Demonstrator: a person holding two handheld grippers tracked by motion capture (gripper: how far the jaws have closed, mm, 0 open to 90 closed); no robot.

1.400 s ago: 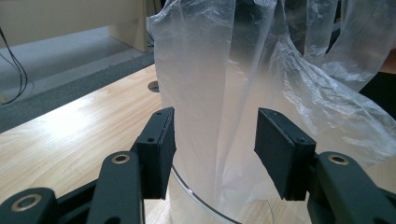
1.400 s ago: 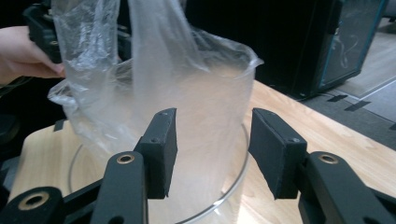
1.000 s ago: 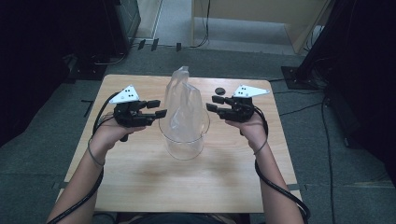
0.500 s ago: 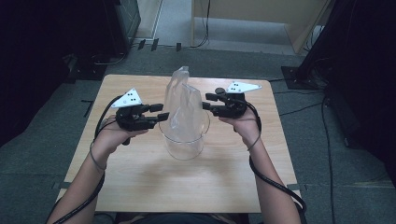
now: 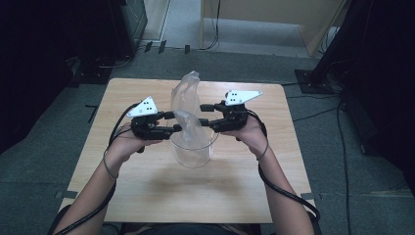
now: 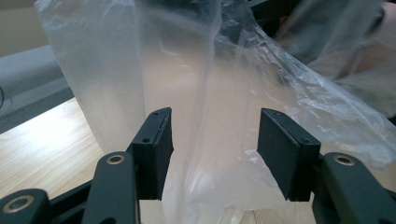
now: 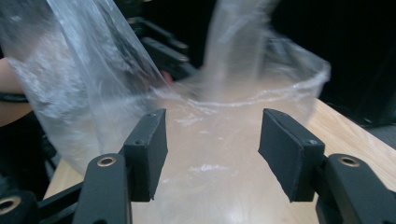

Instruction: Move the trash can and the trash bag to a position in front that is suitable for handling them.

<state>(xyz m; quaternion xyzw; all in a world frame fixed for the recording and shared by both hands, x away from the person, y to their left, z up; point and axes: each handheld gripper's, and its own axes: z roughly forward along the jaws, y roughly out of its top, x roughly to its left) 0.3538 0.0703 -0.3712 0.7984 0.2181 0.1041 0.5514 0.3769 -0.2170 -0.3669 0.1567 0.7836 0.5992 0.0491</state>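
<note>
No writing shows; left tongs (image 6: 214,140) and right tongs (image 7: 212,144), just opening, flank plastic bag (image 5: 188,117) unclenched.

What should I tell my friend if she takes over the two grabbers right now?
Left gripper: jaws apart, just been opening, bag film between them, not pinched.
Right gripper: jaws apart, just been opening, at the bag's other side, holding nothing.
Clear plastic bag stands in the clear round container mid-table.
Done: bag sits inside.
Left: probably spread its top over the rim.
</note>
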